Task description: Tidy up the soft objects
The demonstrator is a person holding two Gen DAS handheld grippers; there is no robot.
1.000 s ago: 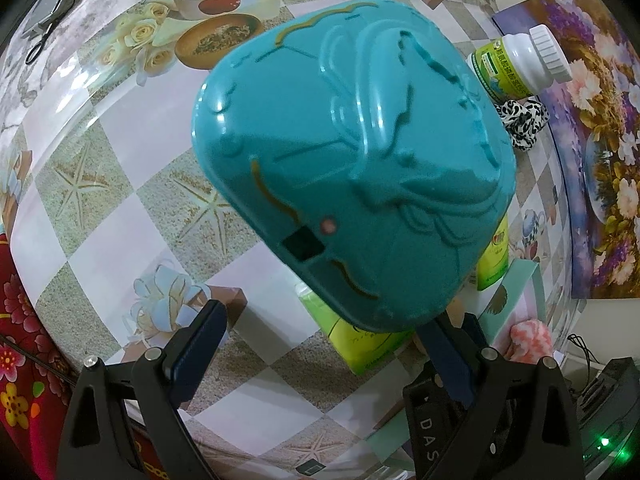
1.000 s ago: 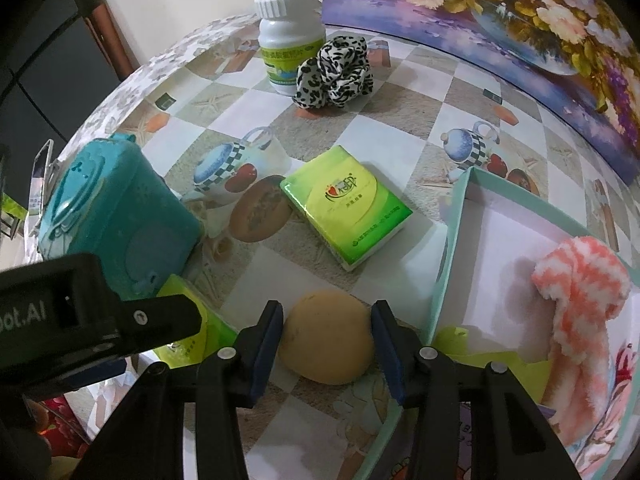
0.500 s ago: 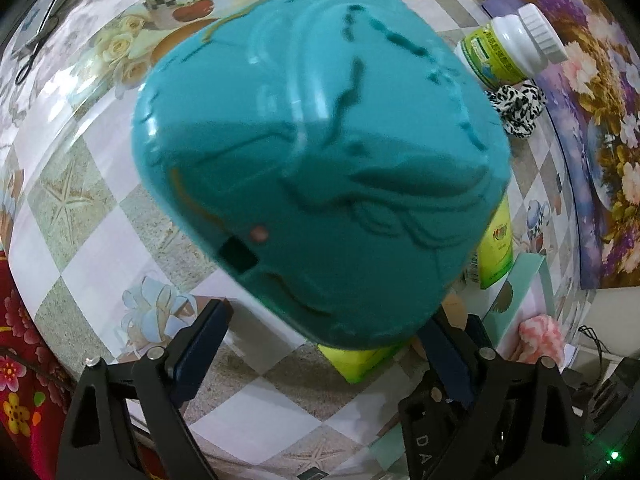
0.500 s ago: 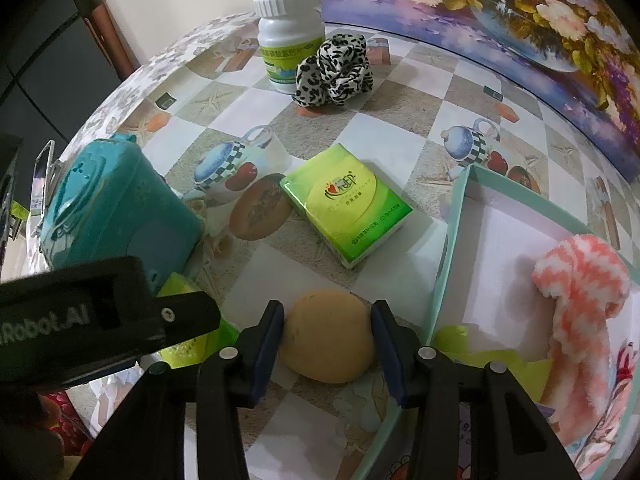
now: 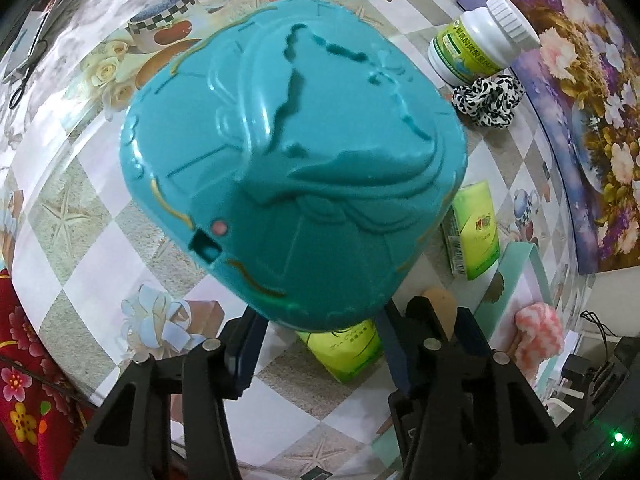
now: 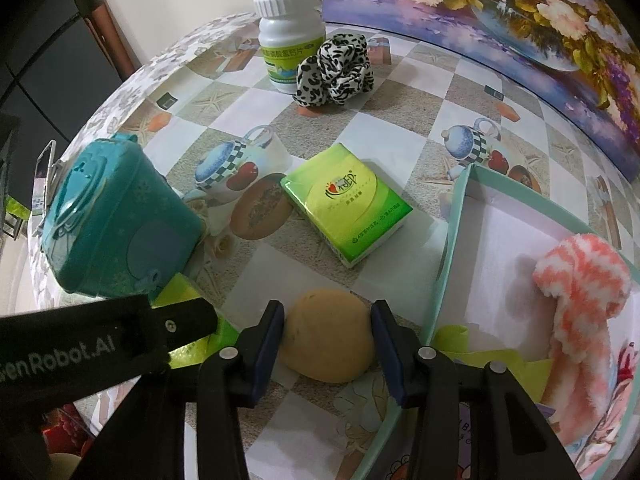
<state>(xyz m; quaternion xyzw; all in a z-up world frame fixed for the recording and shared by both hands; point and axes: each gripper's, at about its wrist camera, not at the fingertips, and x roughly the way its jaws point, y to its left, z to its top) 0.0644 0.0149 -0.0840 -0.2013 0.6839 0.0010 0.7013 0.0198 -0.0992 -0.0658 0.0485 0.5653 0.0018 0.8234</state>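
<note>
While the left gripper [image 5: 316, 344] closes in under the teal case [image 5: 292, 160], the right gripper [image 6: 328, 344] brackets the tan sponge [image 6: 328, 346].

Left wrist view: the blue pads, wide apart a second ago, now sit narrowed against the case's lower edge at 6 o'clock; whether they truly pinch it I cannot tell. A green tissue pack [image 5: 474, 232] lies at 3 o'clock. Right wrist view: little has changed; the jaws flank the sponge, touching or nearly so, apparently gripping it on the tablecloth [image 6: 384, 128]. The mint box [image 6: 456, 240] with the pink sock [image 6: 576, 280] waits at 3 o'clock, so the sponge likely goes there next.
</note>
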